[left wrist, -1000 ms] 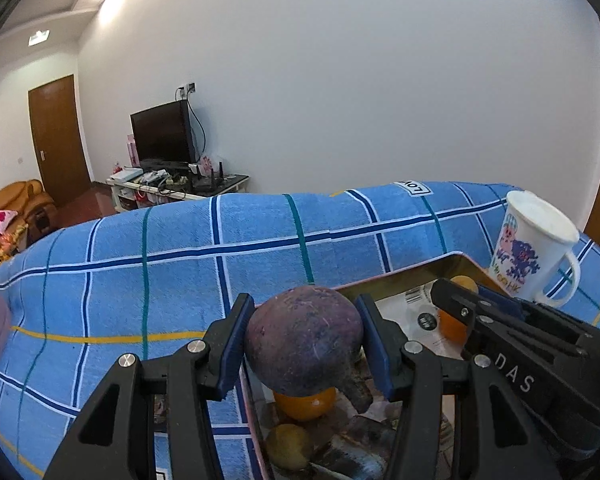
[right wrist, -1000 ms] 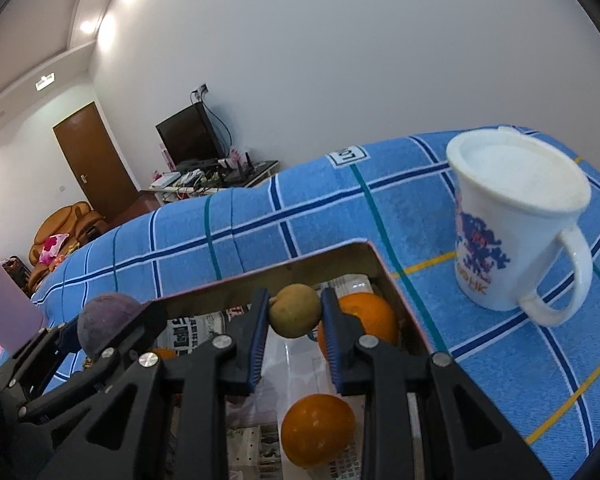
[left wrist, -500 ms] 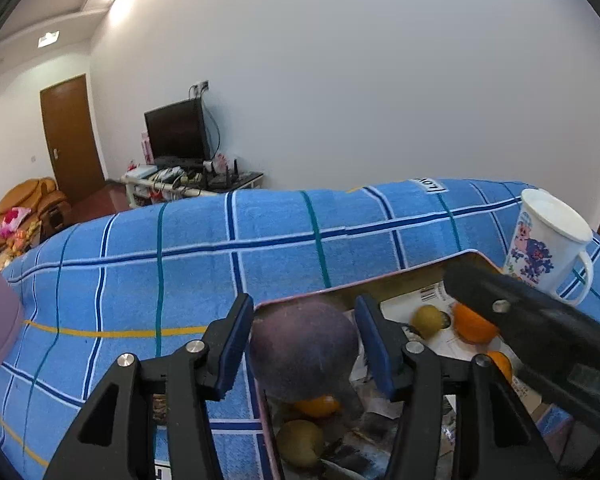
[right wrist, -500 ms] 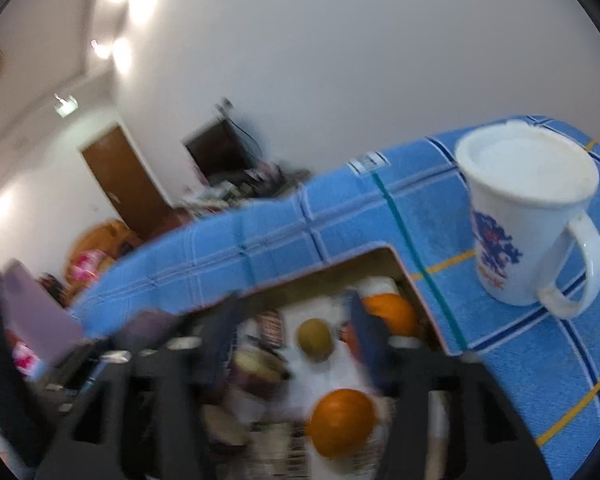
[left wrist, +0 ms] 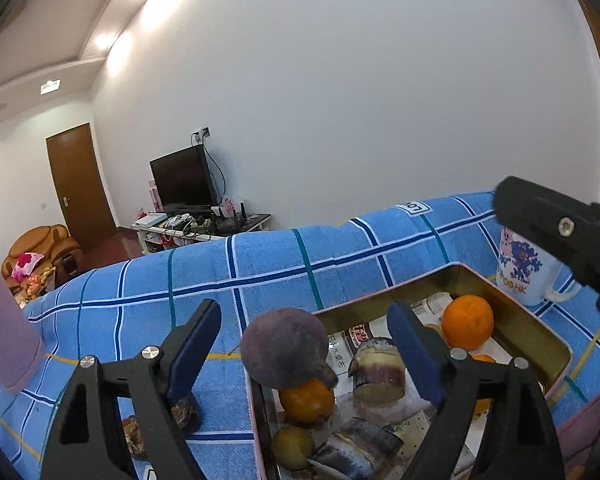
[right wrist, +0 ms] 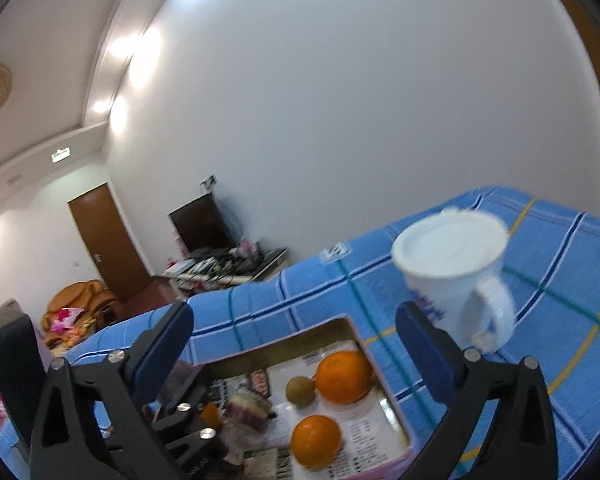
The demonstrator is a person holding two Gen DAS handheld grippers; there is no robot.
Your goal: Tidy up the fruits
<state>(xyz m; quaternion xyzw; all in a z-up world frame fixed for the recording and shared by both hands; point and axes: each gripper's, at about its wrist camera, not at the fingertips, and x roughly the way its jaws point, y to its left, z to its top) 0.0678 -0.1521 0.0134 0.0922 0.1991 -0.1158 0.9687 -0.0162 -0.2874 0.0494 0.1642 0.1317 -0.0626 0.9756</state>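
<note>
My left gripper (left wrist: 302, 314) has its jaws opening wide over the left end of the gold-lined tin (left wrist: 420, 285). A round purple fruit (left wrist: 283, 346) sits between the blue pads, touching neither, propped on an orange (left wrist: 306, 400) at the tin's left edge. My right gripper (right wrist: 294, 314) is also opening, with nothing between its pads, above the tin (right wrist: 284, 350). Below it lie a small brown-green fruit (right wrist: 300, 390), two oranges (right wrist: 342, 376) (right wrist: 316, 440) and a cut purple-and-white piece (right wrist: 246, 406). In the left wrist view the right gripper's black body (left wrist: 560, 232) hangs at the upper right.
A white mug (right wrist: 452, 272) with a blue print stands on the blue checked cloth (left wrist: 204, 276) just right of the tin. A pink object (left wrist: 8, 320) stands at the far left. Small brown scraps (left wrist: 180, 412) lie on the cloth under the left finger.
Both grippers opened. The left let go of the purple fruit, which now rests on an orange. The right released the small brown-green fruit into the tin, then rose and tilted up.
</note>
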